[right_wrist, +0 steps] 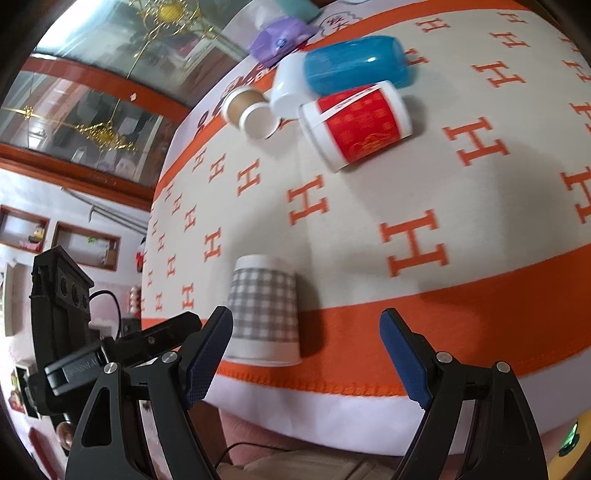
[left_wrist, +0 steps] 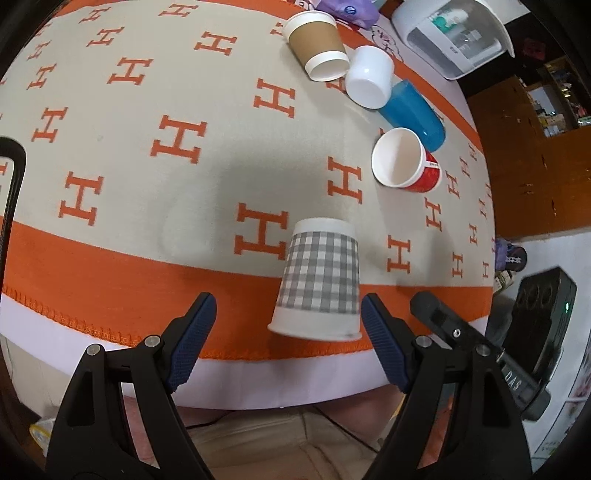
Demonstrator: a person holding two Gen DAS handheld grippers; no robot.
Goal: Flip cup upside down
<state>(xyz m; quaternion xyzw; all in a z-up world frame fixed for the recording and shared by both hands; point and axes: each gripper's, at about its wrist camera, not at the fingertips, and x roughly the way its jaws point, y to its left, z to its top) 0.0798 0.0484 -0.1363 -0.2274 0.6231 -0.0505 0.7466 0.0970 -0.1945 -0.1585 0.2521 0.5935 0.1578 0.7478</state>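
Observation:
A grey-checked paper cup point(left_wrist: 319, 278) stands upside down, rim down, on the orange band near the table's front edge; it also shows in the right wrist view point(right_wrist: 263, 314). My left gripper point(left_wrist: 288, 317) is open and empty, with the cup just beyond and between its blue pads, nearer the right pad point(left_wrist: 384, 343). My right gripper point(right_wrist: 306, 332) is open and empty, and the cup stands just ahead of its left pad point(right_wrist: 208, 358). A red cup point(left_wrist: 408, 162) lies on its side further back, also seen in the right wrist view point(right_wrist: 356, 123).
A blue cup point(left_wrist: 415, 112), a white cup point(left_wrist: 369, 77) and a brown paper cup point(left_wrist: 317, 46) lie on their sides at the back right of the H-patterned cloth point(left_wrist: 129, 147). A white appliance point(left_wrist: 454, 33) stands behind. The other gripper's body point(left_wrist: 517, 343) is at the right.

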